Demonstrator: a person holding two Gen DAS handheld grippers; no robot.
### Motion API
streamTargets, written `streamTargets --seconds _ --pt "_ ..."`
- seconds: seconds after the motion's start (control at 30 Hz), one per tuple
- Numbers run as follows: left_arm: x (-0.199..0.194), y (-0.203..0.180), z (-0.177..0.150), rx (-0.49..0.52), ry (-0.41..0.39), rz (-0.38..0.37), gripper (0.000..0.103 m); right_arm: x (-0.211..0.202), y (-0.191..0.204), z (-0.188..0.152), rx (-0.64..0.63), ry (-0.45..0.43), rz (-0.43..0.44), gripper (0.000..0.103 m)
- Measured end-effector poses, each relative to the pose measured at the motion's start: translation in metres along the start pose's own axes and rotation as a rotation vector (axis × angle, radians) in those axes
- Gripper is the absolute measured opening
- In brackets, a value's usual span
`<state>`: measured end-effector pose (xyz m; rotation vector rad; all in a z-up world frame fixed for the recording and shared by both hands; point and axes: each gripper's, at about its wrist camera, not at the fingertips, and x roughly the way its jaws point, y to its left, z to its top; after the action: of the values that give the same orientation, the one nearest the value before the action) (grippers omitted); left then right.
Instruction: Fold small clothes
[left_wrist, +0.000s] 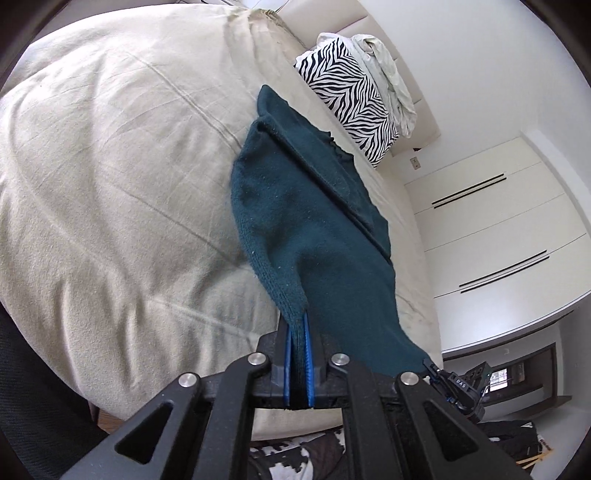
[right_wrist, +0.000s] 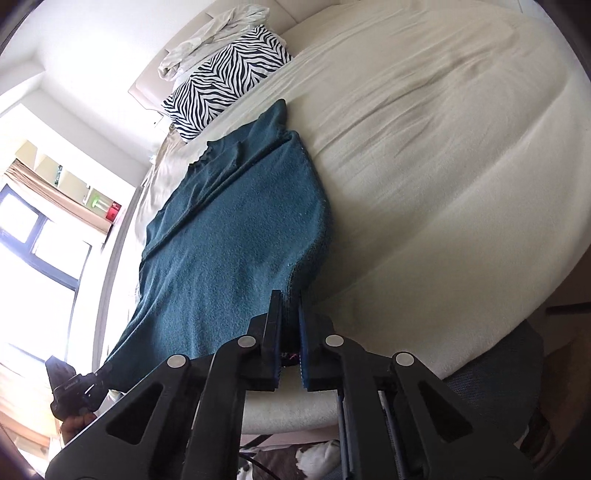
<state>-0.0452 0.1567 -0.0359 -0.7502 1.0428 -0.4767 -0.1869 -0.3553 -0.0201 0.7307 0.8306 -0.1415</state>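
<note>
Garment (left_wrist: 306, 221): dark teal knit, small, stretched over the cream bed sheet (left_wrist: 110, 166), far end lying short of the zebra-print pillow (left_wrist: 347, 96), near end lifted off the sheet between both tools. Left gripper (left_wrist: 298, 325) clenched on one near corner, knit bunched between the blue pads. Right gripper (right_wrist: 290, 314) likewise clamped on the other near corner; teal cloth fills the narrow gap between its fingers. From the right wrist view the garment (right_wrist: 229, 236) runs from the tool away toward the pillow (right_wrist: 225, 81), a long lengthwise crease along its side farther from the bare sheet (right_wrist: 443, 147). In the left wrist view a flap sits doubled over toward the pillow end, so some layering is already there; whether that is a deliberate fold or just slack, cannot tell. Judgement: early to middle stage. Corners secured, hem raised, main fold toward the pillow end not yet laid down. Left to do: carry the near edge over, set it flat, release, probably one more fold. Crumpled pale cloth (left_wrist: 384, 74) on top of the pillow, untouched.
</note>
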Motion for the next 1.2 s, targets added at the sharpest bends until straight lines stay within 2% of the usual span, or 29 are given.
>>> streamTargets --seconds 0.13,0.37,0.53,0.73,0.87,1.03,1.07,1.13,1.17,1.2 --pt "-0.002 0.000 0.020 -0.058 -0.039 -0.057 0.006 0.002 0.013 0.019 -0.001 -0.017 0.038 0.006" --pt "0.006 -0.010 0.068 -0.084 -0.092 -0.110 0.006 0.018 0.041 0.070 -0.033 -0.056 0.062 0.006" --pt "0.032 -0.023 0.121 -0.080 -0.119 -0.125 0.006 0.045 0.067 0.125 -0.073 -0.085 0.064 0.006" --pt "0.081 -0.042 0.189 -0.058 -0.132 -0.112 0.006 0.099 0.093 0.199 -0.084 -0.088 0.068 0.006" --pt "0.116 -0.040 0.235 -0.071 -0.134 -0.086 0.006 0.145 0.104 0.247 -0.078 -0.080 0.051 0.006" --pt "0.161 -0.035 0.282 -0.057 -0.158 -0.016 0.007 0.215 0.102 0.299 -0.024 -0.079 0.030 0.006" --pt "0.171 -0.032 0.289 -0.053 -0.157 0.001 0.007 0.230 0.100 0.307 -0.011 -0.078 0.021 0.006" --pt "0.193 -0.025 0.299 -0.035 -0.130 0.090 0.009 0.261 0.093 0.319 0.000 -0.074 -0.016 0.007" --pt "0.200 -0.016 0.301 -0.050 -0.119 0.123 0.012 0.275 0.092 0.323 -0.015 -0.066 -0.053 0.007" --pt "0.204 -0.008 0.302 -0.073 -0.112 0.131 0.034 0.286 0.089 0.326 -0.028 -0.061 -0.094 0.008"
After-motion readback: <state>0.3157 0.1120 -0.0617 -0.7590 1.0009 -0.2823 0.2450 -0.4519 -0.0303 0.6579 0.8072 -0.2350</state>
